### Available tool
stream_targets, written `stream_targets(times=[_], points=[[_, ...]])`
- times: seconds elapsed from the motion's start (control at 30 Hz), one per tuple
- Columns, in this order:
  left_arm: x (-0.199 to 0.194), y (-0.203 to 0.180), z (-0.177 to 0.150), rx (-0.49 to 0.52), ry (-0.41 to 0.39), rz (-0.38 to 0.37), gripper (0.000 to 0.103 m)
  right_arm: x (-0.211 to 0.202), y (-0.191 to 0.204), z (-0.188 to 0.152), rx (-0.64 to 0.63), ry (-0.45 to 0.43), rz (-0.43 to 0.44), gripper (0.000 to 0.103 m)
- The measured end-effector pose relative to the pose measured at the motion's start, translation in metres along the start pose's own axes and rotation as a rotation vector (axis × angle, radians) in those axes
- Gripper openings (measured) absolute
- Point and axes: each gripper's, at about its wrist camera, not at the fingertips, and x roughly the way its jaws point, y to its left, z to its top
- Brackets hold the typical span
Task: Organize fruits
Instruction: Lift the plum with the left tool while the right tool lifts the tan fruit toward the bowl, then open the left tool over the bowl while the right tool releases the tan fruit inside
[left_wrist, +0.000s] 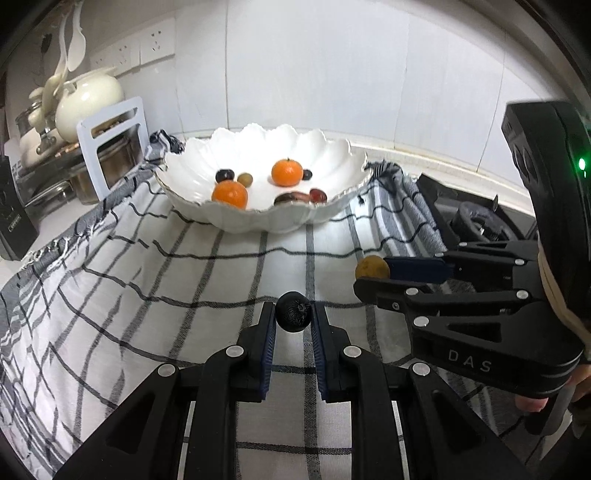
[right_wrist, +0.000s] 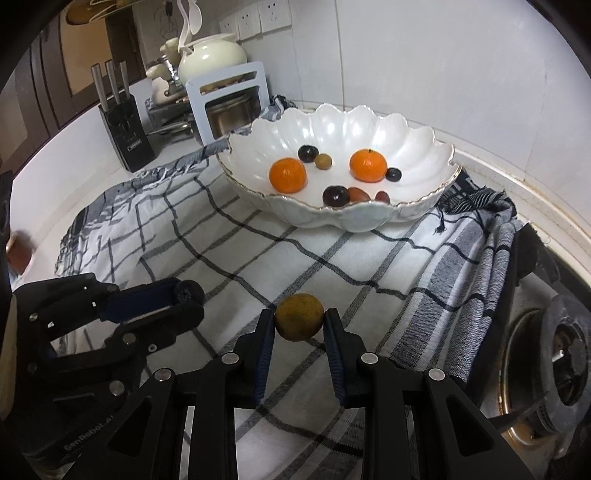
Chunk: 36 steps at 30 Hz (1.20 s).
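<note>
The left claw (left_wrist: 294, 312) grips a black fruit (left_wrist: 294, 311) at its fingertips, one pad pressed to each side. The right claw (right_wrist: 300, 322) grips a brown fruit (right_wrist: 299, 322) the same way. Both fruits appear to sit low over the checked cloth (left_wrist: 129, 280); whether they touch it cannot be told.

The bowl (left_wrist: 258, 147) stands ahead of both claws, well beyond the fingertips, on the far part of the cloth. It already holds two oranges (left_wrist: 229, 194) and several small dark and brown fruits. From the left claw's side, the right claw sits just to the right and slightly ahead.

The step in hand looks like carrying: both fruits are grasped and not yet delivered. The next move likely calls for lifting each fruit above the scalloped rim, reaching forward over the bowl, then letting go low over a bare patch so nothing rolls or knocks the fruit inside.
</note>
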Motion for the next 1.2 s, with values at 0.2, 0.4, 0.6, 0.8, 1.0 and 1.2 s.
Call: stream_targets(times=[0.2,0.4,0.6,0.8,1.0,1.2], points=[[-0.015,0.006,0.008,0.000,-0.041,-0.005,0.020,-0.014,0.007,0.004,0.011,-0.038,-0.024,0.029],[-0.026,0.014,0.019,0.005,-0.077,-0.014,0.020,-0.029,0.014,0.011,0.037,-0.085,-0.059,0.029],[-0.038,0.024,0.034,0.019,-0.124,-0.027,0.020,-0.040,0.019,0.020,0.068,-0.131,-0.092,0.029],[-0.046,0.034,0.051,0.034,-0.169,-0.045,0.020,-0.050,0.024,0.032,0.088,-0.177,-0.124,0.029],[-0.043,0.048,0.073,0.036,-0.198,-0.069,0.020,-0.053,0.024,0.053,0.125,-0.231,-0.169,0.029],[-0.032,0.063,0.096,0.046,-0.213,-0.084,0.020,-0.049,0.023,0.076,0.141,-0.268,-0.217,0.029]])
